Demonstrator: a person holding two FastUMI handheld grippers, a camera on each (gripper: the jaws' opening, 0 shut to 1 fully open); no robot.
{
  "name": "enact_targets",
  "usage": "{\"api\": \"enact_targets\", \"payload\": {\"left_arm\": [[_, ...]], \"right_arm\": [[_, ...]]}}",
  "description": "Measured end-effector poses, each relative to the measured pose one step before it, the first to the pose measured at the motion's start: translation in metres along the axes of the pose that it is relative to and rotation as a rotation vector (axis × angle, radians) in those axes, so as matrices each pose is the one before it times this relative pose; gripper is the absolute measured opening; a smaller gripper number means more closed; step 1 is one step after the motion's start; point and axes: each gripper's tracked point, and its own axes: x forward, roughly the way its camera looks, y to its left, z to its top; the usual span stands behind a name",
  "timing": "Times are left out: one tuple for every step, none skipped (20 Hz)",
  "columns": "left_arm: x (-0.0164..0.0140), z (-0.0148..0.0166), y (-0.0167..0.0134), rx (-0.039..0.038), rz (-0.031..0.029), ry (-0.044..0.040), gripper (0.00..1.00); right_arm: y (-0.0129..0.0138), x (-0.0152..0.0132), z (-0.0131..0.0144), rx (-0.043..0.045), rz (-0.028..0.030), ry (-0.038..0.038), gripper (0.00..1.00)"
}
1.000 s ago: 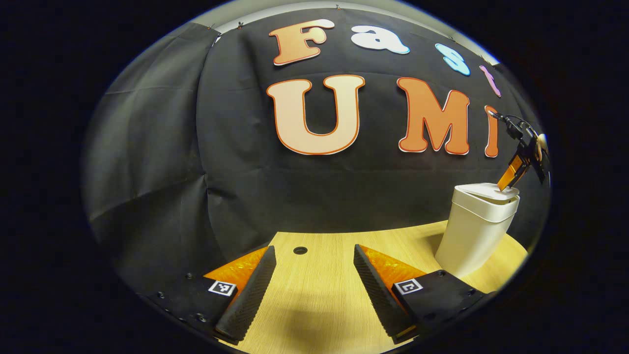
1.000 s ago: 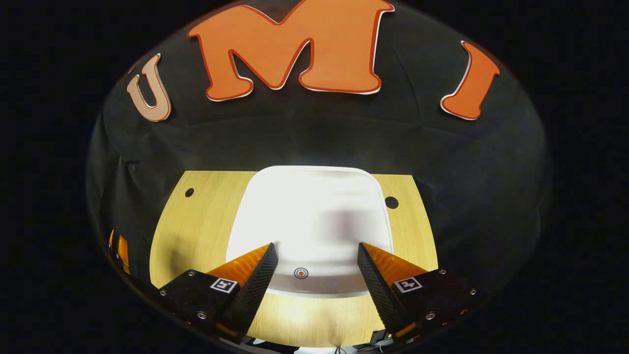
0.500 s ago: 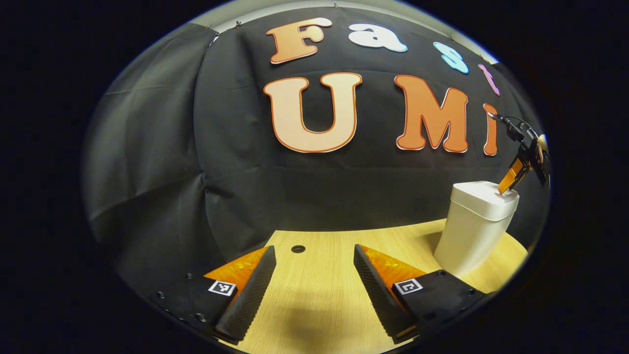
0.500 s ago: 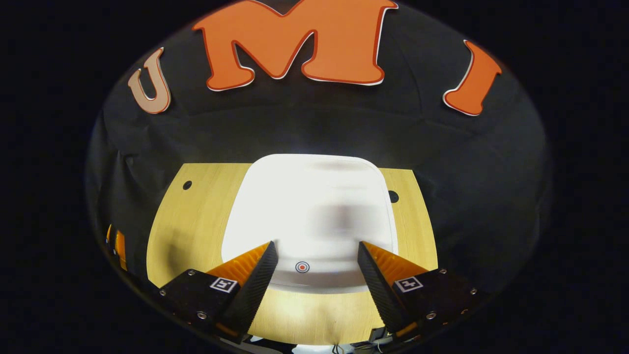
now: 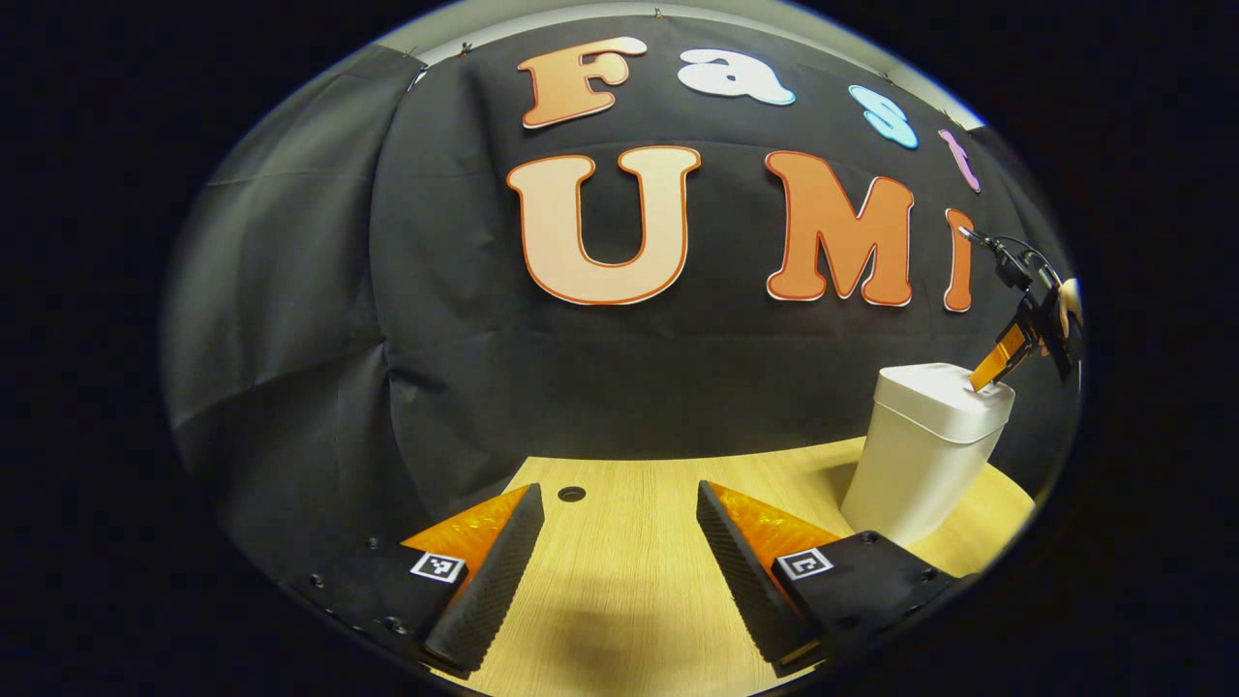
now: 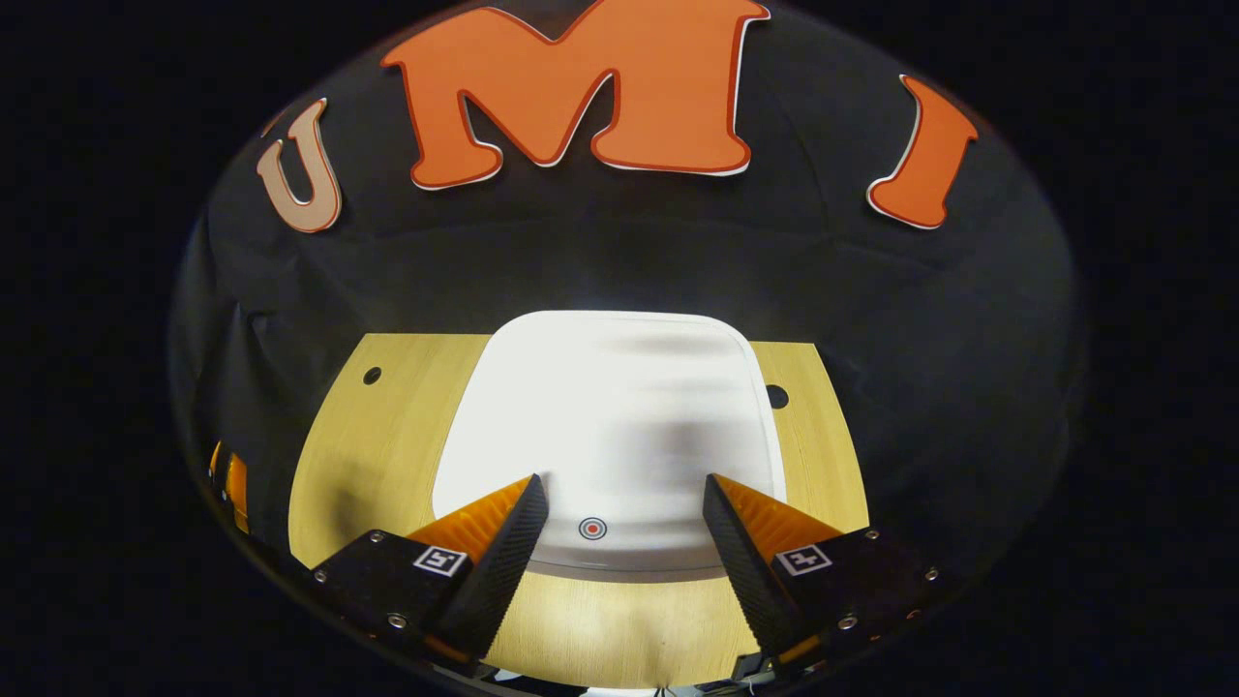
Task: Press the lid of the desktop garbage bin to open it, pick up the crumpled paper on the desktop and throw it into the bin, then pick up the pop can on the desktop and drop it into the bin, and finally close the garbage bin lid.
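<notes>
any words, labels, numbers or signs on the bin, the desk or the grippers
Words or numbers: none to read on any of them.
Bin lid: no text, just a small ring mark with a red centre near its front edge.
Left hand-held gripper and right hand-held gripper: square black-and-white coded tags behind the fingers, patterns rather than letters.

Staged recording booth, not a lived-in room: black cloth wall (image 5: 319, 319) pinned up behind a small light-wood table (image 5: 629, 581) with drilled holes; a white desktop bin (image 5: 920, 455) as the prop.
</notes>
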Motion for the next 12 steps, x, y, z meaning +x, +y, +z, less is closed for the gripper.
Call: {"api": "enact_targets", "payload": {"left_arm": [[-0.00023,0.00016,-0.00151,-0.0001,-0.00234,-0.0006,1.0],[0.00034,0.00184,-0.00105,0.00029,-0.00215,-0.00149,1.0],[-0.00039,0.00242,0.00012,0.00097,0.00026,-0.00357,1.0],[-0.00053,0.00273,-0.00093,-0.00036,0.00067,-0.00623,1.0],[0.00019,0.00179,0.00055,-0.00009,0.00003,-0.00383,1.0],[-0.00127,0.00245,0.00086,0.00059,0.00139,-0.00373,1.0],[-0.00005,0.00275,0.00076,0.00125,0.00355,-0.00271,1.0],[-0.00038,0.00099,0.00214,0.0004,0.00295,-0.00407,1.0],[-0.00022,0.00282,0.00118,-0.00082,0.00376,-0.00523,1.0],[-0.00025,0.00138,0.00189,-0.00095,0.00413,-0.00348,1.0],[0.00004,0.00166,0.00099,-0.00173,0.00218,-0.00328,1.0],[-0.00027,0.00288,0.00015,-0.00409,0.00126,-0.00623,1.0]], "right_arm": [[-0.0003,-0.00091,0.00104,0.0031,0.00512,-0.00844,1.0],[-0.00372,0.00042,0.00049,0.00964,-0.01659,-0.00897,0.99],[-0.00419,-0.00149,0.00062,0.01264,-0.01374,-0.01145,0.99],[-0.00181,-0.00242,-0.0008,0.02669,-0.00576,-0.0073,0.99],[0.00341,-0.00243,0.00298,0.02513,0.01086,-0.01816,0.99],[0.00133,-0.0034,0.00364,0.0178,0.01106,-0.02534,0.99],[-0.00096,-0.00613,0.0045,0.00901,0.00167,-0.03078,0.99],[-0.0016,-0.00508,0.00533,0.00004,-0.00574,-0.03786,0.99],[-0.00094,-0.00824,0.00426,-0.00635,-0.00343,-0.03791,0.99],[0.00098,-0.0065,0.00249,-0.00571,-0.0015,-0.0369,0.99],[0.00172,-0.00852,0.00162,-0.00842,0.00699,-0.03499,0.98],[0.00095,-0.00779,0.00081,-0.00932,0.00043,-0.03445,0.98]]}}
